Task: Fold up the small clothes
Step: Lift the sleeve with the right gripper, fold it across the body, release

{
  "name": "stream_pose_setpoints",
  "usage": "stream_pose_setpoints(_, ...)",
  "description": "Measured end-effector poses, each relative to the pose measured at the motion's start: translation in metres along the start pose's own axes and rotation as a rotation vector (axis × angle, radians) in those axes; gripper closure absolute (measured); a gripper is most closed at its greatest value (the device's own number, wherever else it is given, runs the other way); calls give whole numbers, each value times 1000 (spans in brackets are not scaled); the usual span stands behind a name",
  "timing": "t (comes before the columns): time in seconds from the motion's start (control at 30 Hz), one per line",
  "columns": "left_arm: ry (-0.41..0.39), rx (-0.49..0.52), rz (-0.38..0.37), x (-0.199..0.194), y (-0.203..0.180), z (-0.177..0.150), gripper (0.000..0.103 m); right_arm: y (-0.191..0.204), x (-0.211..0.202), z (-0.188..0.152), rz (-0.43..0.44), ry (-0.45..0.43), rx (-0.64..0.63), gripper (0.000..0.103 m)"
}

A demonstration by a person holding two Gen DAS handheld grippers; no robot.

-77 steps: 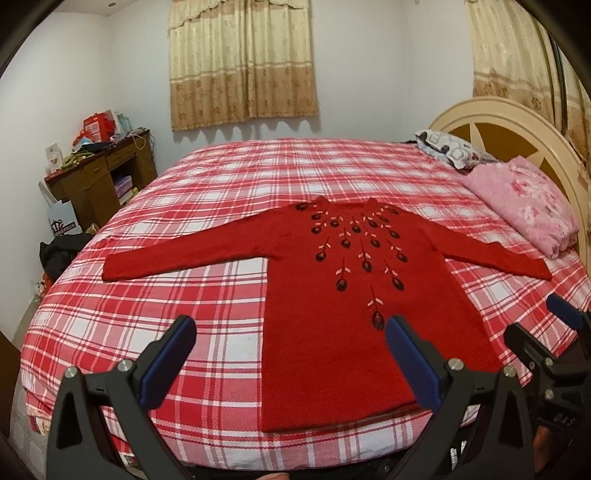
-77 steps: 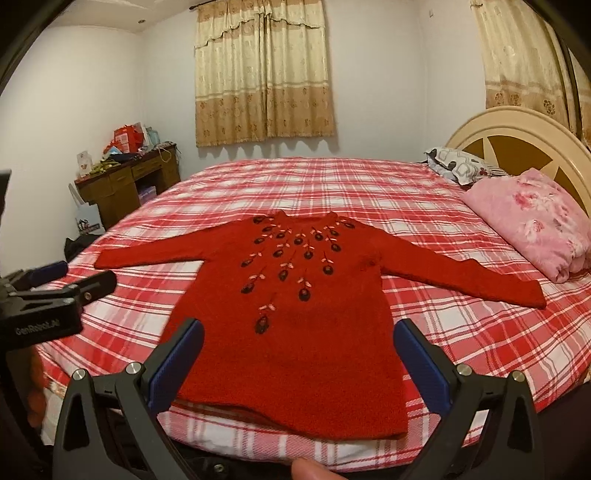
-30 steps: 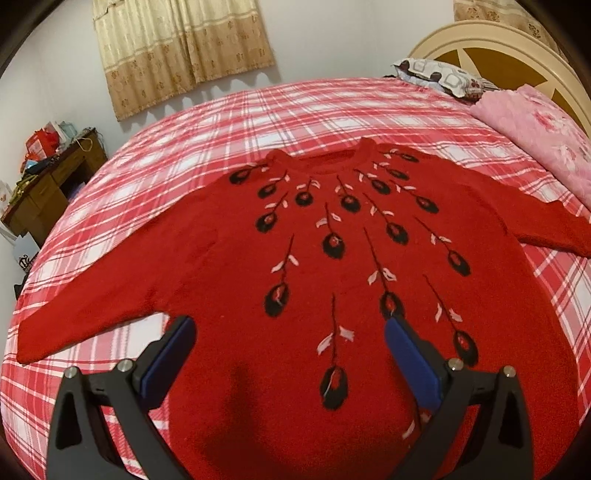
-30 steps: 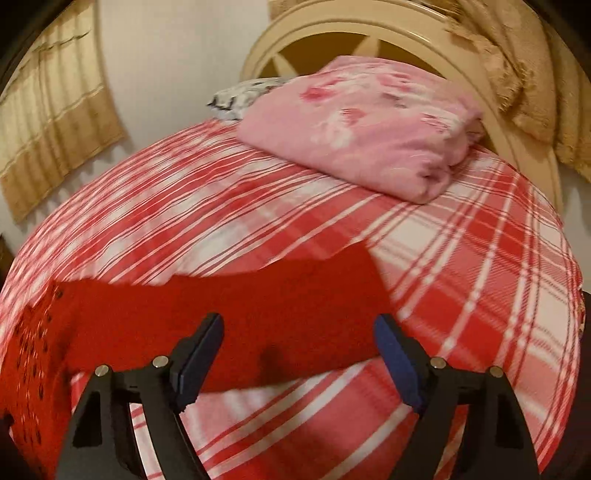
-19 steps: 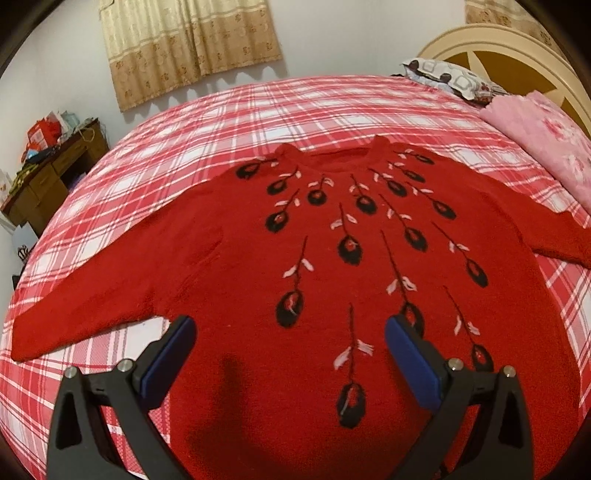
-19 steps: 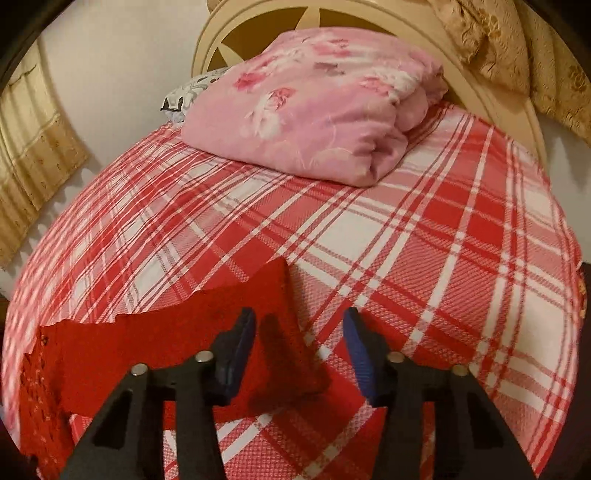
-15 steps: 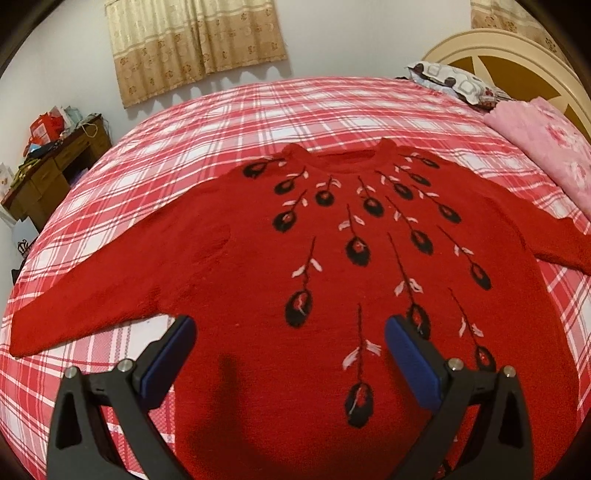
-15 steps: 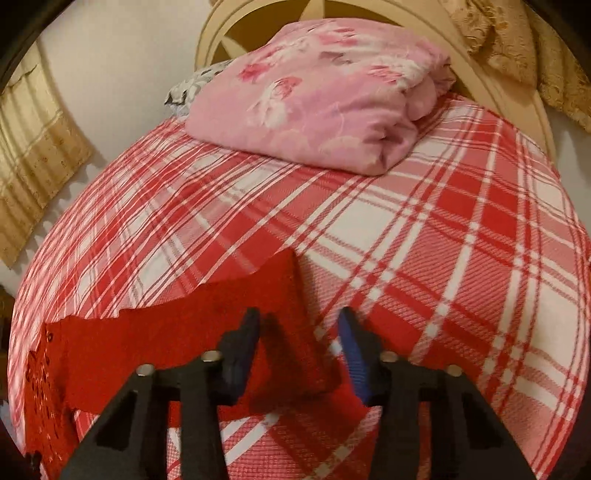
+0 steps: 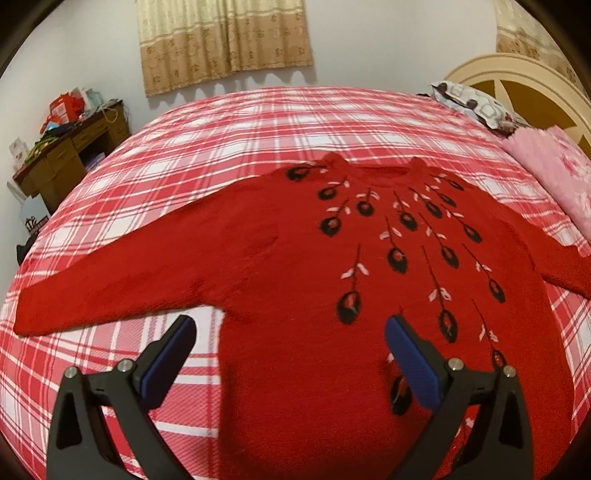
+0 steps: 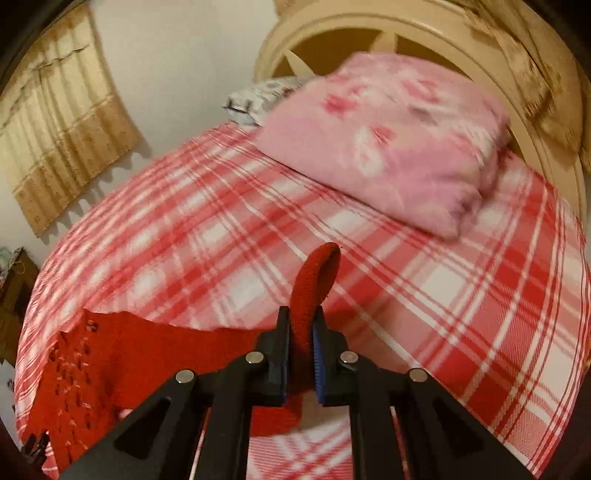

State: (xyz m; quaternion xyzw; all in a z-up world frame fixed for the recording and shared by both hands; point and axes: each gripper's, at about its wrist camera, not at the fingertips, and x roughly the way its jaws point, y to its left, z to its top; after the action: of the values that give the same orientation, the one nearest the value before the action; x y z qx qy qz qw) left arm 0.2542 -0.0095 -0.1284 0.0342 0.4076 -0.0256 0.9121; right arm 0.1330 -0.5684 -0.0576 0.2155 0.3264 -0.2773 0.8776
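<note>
Plaid-covered bed [image 9: 229, 122] carries the work. Red sweater [image 9: 314, 258] is laid flat, front up, sleeves spread, across the bed's middle. Its right cuff [image 10: 317, 273] is pinched between the closed jaws of the right gripper [image 10: 300, 354] and raised off the cover. Left gripper [image 9: 290, 347] is held above the lower body panel, jaws wide apart, nothing gripped. Judged step: the sleeve is to be carried inward over the chest; it is best kept taut and low so the shoulder seam is not dragged. Pink folded blanket [image 10: 388, 140] lies near the headboard [image 10: 424, 33], well apart.
</note>
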Motion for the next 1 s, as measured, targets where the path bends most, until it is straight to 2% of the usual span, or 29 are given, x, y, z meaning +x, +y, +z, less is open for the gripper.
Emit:
stream_pose_setpoints(0.43, -25, -90, 23, -8, 46, -6, 0, 156, -51, 46, 162, -115, -214, 94)
stream_pose_setpoints(0.53, -19, -98, 57, -7, 53, -7, 0, 192, -65, 51, 196, -139, -267, 94)
stream_pose_setpoints(0.77, -26, -139, 55, -9, 75, -13, 0, 272, -94, 55, 276, -181, -380, 94)
stream_pose_setpoints(1.0, -25, -196, 72, -13, 101, -20, 0, 359, -112, 32, 388, -198, -523, 94)
